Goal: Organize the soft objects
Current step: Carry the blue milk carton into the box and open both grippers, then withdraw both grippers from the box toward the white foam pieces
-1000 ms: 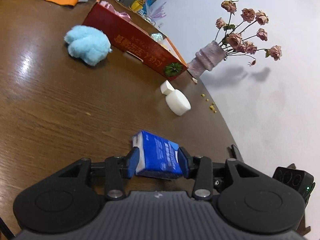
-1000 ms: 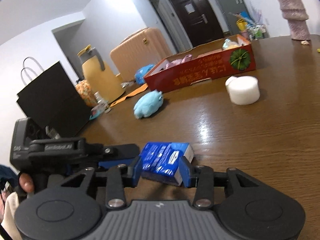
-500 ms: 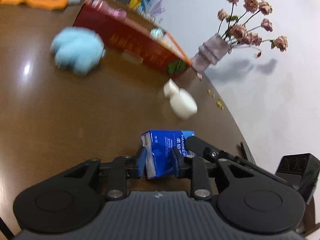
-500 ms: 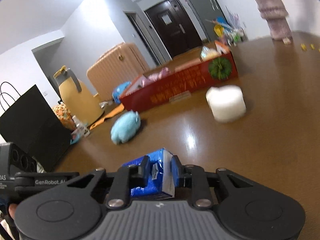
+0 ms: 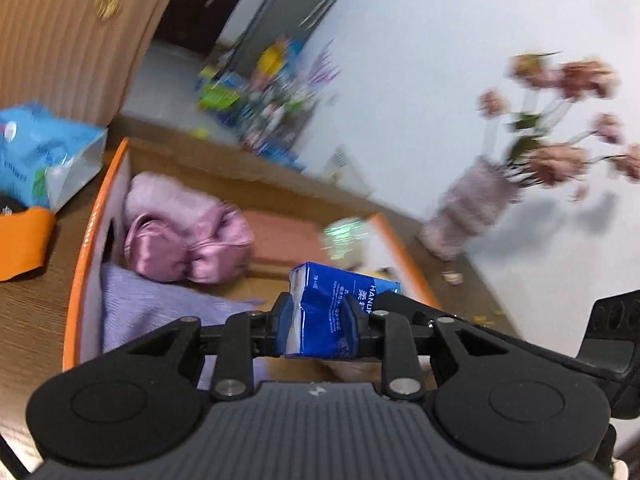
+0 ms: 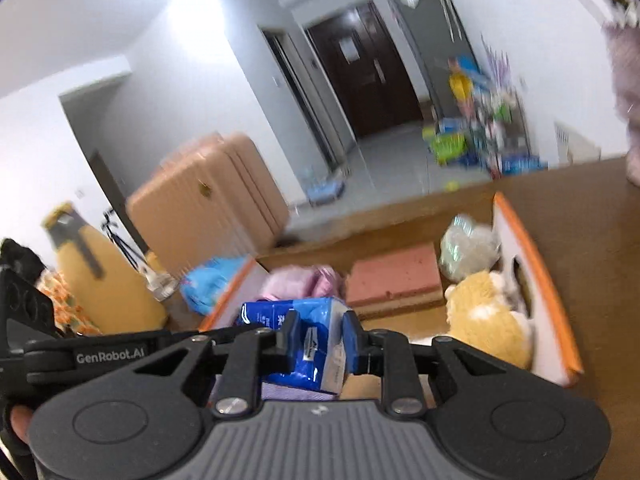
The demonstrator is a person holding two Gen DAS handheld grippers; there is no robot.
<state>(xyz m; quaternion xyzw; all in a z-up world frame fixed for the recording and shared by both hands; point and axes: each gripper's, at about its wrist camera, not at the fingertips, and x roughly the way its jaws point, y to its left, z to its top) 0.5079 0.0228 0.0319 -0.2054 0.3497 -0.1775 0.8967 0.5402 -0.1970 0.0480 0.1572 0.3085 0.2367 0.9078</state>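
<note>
Tissue pack (image 5: 340,312), blue and soft, hung above the open cardboard box (image 5: 80,280), squeezed from both ends: your left tongs (image 5: 318,318) pinched one end, your right tongs (image 6: 320,338) the other. Below lay a pink satin bag (image 5: 180,240), what looked like a yellow plush (image 6: 484,320), blurred, and a lilac cloth (image 5: 152,304).
</note>
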